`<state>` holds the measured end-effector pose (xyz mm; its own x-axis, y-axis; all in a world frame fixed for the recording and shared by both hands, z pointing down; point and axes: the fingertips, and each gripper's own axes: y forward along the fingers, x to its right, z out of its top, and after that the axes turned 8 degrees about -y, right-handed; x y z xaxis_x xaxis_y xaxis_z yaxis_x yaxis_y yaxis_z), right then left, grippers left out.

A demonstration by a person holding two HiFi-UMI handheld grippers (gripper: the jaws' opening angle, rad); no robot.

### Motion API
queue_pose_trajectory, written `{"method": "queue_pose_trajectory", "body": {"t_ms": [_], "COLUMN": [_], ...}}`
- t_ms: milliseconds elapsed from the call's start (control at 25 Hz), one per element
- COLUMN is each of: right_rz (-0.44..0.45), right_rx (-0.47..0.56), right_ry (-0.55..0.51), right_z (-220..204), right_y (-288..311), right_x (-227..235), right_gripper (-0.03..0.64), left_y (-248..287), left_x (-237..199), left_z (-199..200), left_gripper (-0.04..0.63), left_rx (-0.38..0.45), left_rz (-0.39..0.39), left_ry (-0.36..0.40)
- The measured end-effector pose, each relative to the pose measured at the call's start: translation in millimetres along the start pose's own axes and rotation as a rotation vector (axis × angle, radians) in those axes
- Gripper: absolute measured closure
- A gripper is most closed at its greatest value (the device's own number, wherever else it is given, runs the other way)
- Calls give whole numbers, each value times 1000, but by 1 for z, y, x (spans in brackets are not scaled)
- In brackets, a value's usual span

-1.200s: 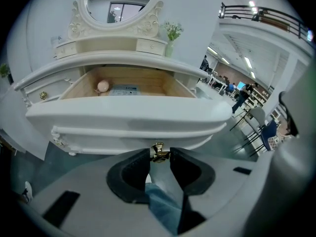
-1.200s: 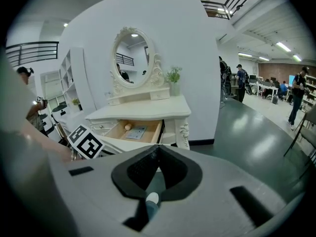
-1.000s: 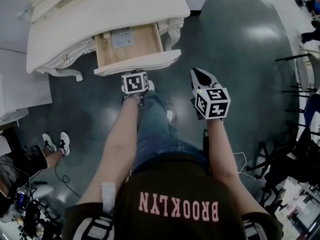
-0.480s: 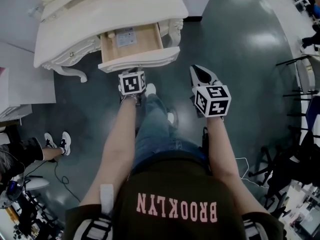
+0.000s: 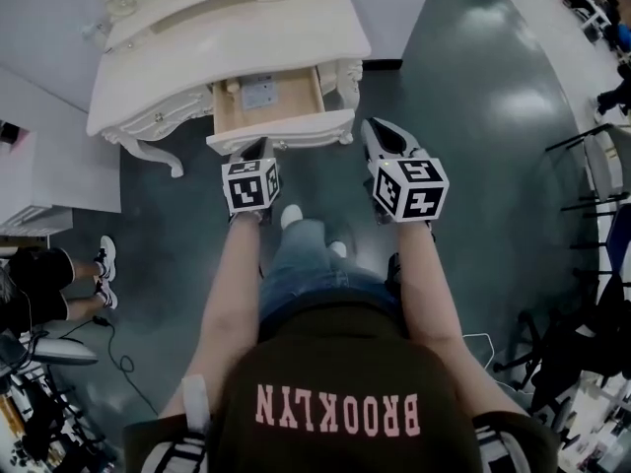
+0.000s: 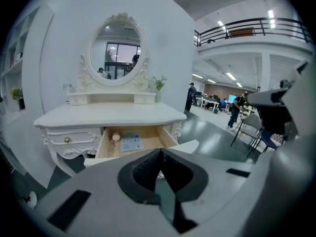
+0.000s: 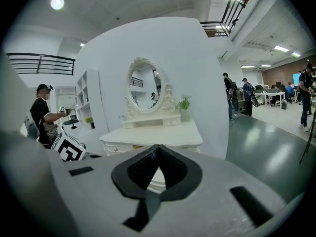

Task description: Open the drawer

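Drawer [image 5: 286, 129] open, nothing held
Left gripper [image 6: 160, 154] and right gripper [image 7: 158, 149] fingers sit pressed together, empty; a stray knock from either could slide it shut.

Two tools are showing, left tool [image 5: 257, 147] and right tool [image 5: 378, 136]; one drawer [image 5: 286, 129] is gaping (one leaflet [image 5: 260, 93] inside); one mirror [image 6: 117, 51].

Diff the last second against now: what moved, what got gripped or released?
Both grippers rose toward the head camera. The left gripper, near the drawer front, closed its jaws on nothing. The right gripper stays shut and empty. The drawer stays pulled out, ball and card inside.
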<state>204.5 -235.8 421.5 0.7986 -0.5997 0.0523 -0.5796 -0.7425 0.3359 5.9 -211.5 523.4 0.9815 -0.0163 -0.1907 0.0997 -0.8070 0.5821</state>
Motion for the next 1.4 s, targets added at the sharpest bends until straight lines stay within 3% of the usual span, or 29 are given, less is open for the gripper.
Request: {"method": "queue_pose_trajectory", "body": {"t_ms": [160, 400, 640, 960, 1160, 1400], "right_rz": [20, -38, -52, -64, -64, -55], "right_rx": [43, 186, 248, 326, 339, 327], "right_ry": [-46, -78, -154, -223, -244, -252], "right_z": [20, 69, 108, 171, 196, 212], "right_y": [4, 9, 21, 24, 26, 37], "right_x": [-6, -5, -20, -41, -47, -56], "right_gripper": [620, 620, 620, 620, 620, 620], "left_y": [-23, -46, -63, -91, -108, -114], "left_x": [5, -8, -21, -23, -17, -15], "left_z": [34, 94, 161, 249, 284, 294], "left_gripper": [591, 591, 591, 591, 591, 591], "left_rx": [102, 243, 362, 530, 601, 607], "left_rz": [-11, -11, -25, -106, -164, -193], "left_ry": [8, 46, 97, 173, 217, 294]}}
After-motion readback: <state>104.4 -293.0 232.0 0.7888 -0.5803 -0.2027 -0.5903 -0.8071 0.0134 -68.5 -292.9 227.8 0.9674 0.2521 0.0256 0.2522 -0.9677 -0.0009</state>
